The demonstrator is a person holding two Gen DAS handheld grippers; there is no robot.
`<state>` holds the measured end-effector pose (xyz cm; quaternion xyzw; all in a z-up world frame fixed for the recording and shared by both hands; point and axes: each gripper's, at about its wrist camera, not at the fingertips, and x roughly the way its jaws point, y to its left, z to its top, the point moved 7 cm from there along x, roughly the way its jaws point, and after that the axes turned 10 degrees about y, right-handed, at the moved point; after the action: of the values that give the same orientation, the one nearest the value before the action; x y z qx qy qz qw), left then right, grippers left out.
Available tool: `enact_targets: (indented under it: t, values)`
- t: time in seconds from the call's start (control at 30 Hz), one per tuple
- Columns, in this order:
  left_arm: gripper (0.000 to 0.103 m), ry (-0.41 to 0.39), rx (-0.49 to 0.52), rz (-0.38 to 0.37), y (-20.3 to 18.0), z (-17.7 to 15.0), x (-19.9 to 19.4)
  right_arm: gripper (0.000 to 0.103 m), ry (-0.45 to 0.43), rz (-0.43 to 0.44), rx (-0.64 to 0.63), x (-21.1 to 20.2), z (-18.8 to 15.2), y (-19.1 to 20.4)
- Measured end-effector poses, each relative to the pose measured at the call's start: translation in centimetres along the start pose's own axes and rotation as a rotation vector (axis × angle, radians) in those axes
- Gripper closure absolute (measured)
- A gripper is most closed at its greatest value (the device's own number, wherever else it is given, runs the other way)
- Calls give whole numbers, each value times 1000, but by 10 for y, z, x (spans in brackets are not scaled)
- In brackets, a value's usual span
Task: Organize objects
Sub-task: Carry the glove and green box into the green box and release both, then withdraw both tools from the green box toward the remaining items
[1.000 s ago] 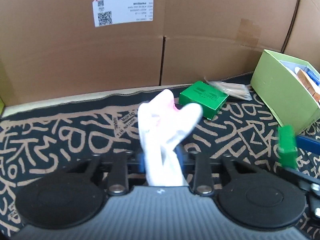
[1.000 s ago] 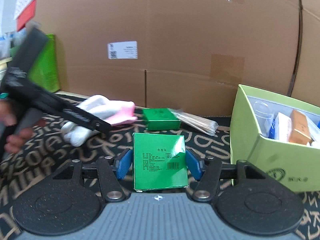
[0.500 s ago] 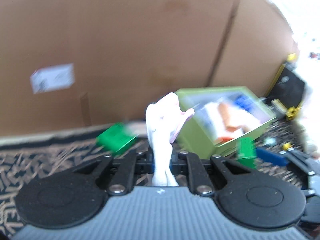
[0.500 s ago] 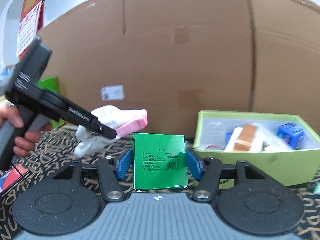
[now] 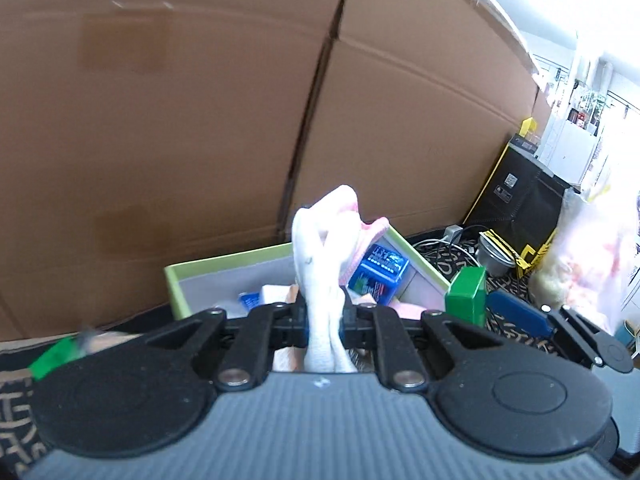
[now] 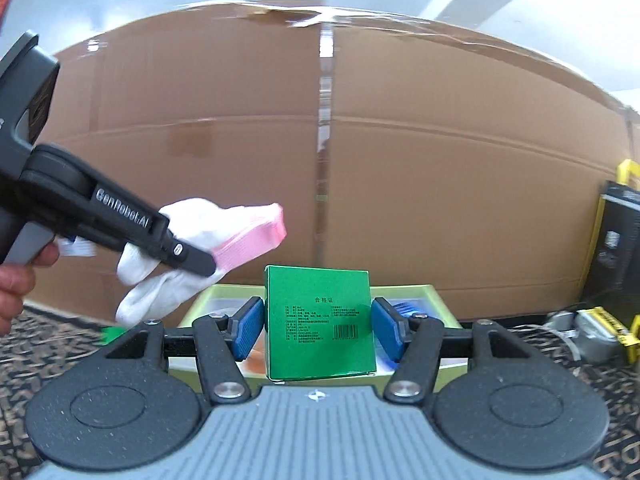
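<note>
Our left gripper has its jaws clamped on the white and pink socks, raised ahead of them over the lime box. Our right gripper has its jaws clamped on the green carton, which hides most of the box's contents. Cardboard wall stands beyond.

Left hand-held gripper clamped tight on white socks, raised in a bare hand; right hand-held gripper pinching an upright green box.
</note>
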<state>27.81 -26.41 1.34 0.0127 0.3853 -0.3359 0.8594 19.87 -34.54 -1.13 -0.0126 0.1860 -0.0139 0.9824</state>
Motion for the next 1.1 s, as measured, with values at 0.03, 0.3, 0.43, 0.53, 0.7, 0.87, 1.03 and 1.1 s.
enact_targets:
  t: [0.03, 0.3, 0.43, 0.53, 0.7, 0.87, 1.03, 1.1]
  values:
    - [92, 8, 1, -1, -2, 3, 9, 40, 3, -23, -5, 7, 1, -7]
    - [87, 33, 47, 67, -1, 10, 63, 40, 47, -85, 38, 72, -2, -42]
    - [32, 33, 24, 96, 14, 2, 70, 35, 78, -71, 23, 102, -11, -41]
    - [14, -36, 28, 122, 25, -3, 57, 22, 86, -89, 20, 106, -22, -42]
    - [0, -56, 24, 122, 32, -12, 38, 16, 57, -118, -7, 97, -31, -42]
    - [0, -53, 35, 122, 32, -23, 11, 15, 38, -124, 3, 86, -22, -38]
    - [0, -105, 9, 159, 47, -42, -36, 11, -52, -70, 15, 49, -6, -18]
    - [0, -123, -18, 171, 60, -53, -55, 11, -85, -31, 12, 33, -1, -3]
